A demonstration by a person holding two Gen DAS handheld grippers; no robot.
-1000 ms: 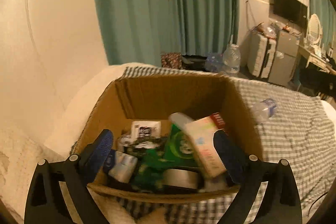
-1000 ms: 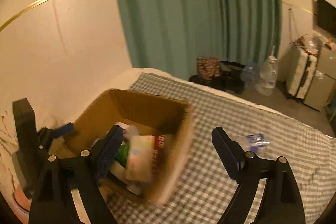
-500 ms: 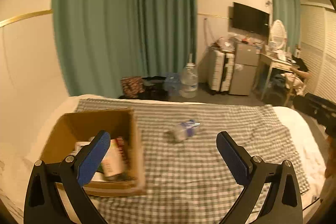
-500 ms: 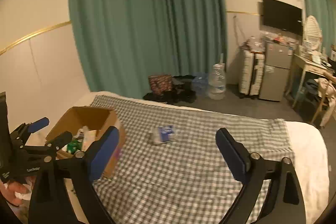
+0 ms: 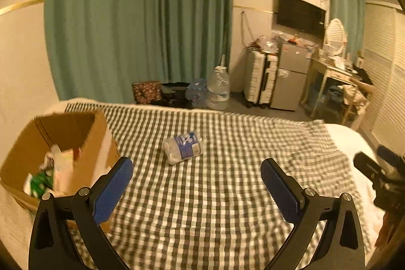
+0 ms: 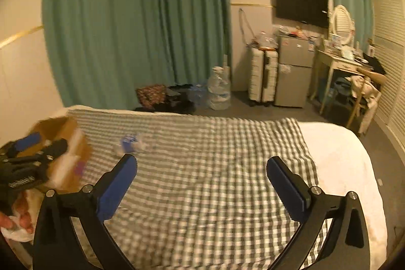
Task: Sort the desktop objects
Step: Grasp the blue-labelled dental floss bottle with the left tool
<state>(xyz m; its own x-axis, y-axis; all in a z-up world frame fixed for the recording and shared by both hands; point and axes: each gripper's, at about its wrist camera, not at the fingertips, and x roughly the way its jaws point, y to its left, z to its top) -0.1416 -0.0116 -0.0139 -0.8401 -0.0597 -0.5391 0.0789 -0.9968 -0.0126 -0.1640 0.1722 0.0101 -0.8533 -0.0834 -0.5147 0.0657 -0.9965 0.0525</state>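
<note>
From the left wrist, the left gripper (image 5: 197,170) stands with its jaws wide apart and nothing between them, aimed over the checked cloth (image 5: 227,194). The one loose item, a clear pack (image 5: 182,147) with a blue label, lies just beyond the tips near the middle of the cloth, within easy reach for a pick. The box (image 5: 76,143) sits at the near left, already holding several items, so it seems to be the sorting bin. From the right wrist, the right gripper (image 6: 201,168) has just been opening and is empty, jaws far apart; the pack (image 6: 131,142) lies far left, beside the box (image 6: 68,143).
</note>
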